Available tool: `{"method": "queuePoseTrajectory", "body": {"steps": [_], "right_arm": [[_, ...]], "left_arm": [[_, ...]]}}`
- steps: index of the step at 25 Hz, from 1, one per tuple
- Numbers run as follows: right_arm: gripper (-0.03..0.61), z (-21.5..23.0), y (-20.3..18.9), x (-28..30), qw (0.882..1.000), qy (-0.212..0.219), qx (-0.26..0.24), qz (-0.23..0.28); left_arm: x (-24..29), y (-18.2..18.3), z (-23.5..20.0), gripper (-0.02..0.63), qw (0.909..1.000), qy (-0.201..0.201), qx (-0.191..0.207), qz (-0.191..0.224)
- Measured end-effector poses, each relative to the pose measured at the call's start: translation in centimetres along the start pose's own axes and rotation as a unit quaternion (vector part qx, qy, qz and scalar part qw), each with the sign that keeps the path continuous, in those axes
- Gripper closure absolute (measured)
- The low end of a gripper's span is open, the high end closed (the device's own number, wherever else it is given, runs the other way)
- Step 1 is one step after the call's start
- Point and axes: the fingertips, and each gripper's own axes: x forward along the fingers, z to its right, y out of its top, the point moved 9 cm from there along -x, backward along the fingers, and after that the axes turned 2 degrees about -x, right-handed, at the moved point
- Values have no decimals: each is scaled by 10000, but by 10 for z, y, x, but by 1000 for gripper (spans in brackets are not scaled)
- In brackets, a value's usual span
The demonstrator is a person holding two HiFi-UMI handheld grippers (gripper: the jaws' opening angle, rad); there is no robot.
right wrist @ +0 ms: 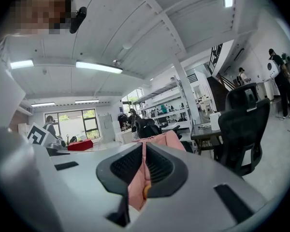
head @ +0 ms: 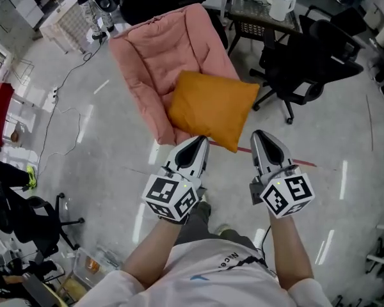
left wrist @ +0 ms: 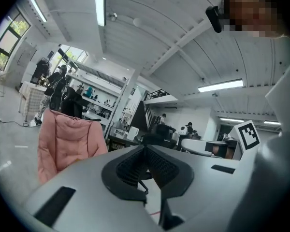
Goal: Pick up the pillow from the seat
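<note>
left claw (head: 201, 141): jaws pressed together, nothing between them | right claw (head: 258, 135): jaws pressed together, nothing held | pillow (head: 211, 106): orange, lying on the front of the pink seat (head: 155, 50), just ahead of both claws, its near corner between their tips

Left claw (head: 199, 141) and right claw (head: 262, 135) are held out ahead of the torso, side by side and apart, with the tips converging slightly. Jaws on both are pressed together with nothing gripped. Bare left forearm (head: 155, 245) and right forearm (head: 285, 254) reach forward, with left marker cube (head: 171, 197) and right marker cube (head: 288, 196) at the wrist ends.
</note>
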Motion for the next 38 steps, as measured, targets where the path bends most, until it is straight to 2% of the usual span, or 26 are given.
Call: {"method": "queuePoseTrajectory", "body": {"steps": [3,6,9,11,14,18,22,26,31,38], "right_arm": [[561,7,-15,32,9995,-184,-26,-255],[561,16,-30,53,9983,-328,-15,-488],[560,32,-42,67,9964,-494,60,-691],[550,42,-50,77,9950,-554,135,-818],[489,59,-63,91,9925,-553,303,-1046],[448,93,-87,112,9880,-554,519,-1346],[425,131,-116,142,9829,-462,622,-1669],[410,171,-139,173,9770,-264,627,-2021],[376,211,-177,198,9668,-98,840,-2409],[317,247,-245,208,9530,-341,1458,-2635]], "left_arm": [[19,-12,-36,601,9997,27,-89,-239],[38,-29,-67,600,9979,14,-416,-494],[57,-48,-90,590,9921,-135,-1038,-686],[68,-63,-106,563,9827,-267,-1664,-763],[80,-92,-132,517,9589,-314,-2690,-841],[96,-137,-164,472,9307,26,-3536,-937],[114,-184,-188,442,9090,461,-4021,-991],[135,-228,-197,425,8715,809,-4767,-818],[151,-282,-217,400,8262,1330,-5463,-354],[168,-356,-235,325,7902,1387,-5966,-218]]}}
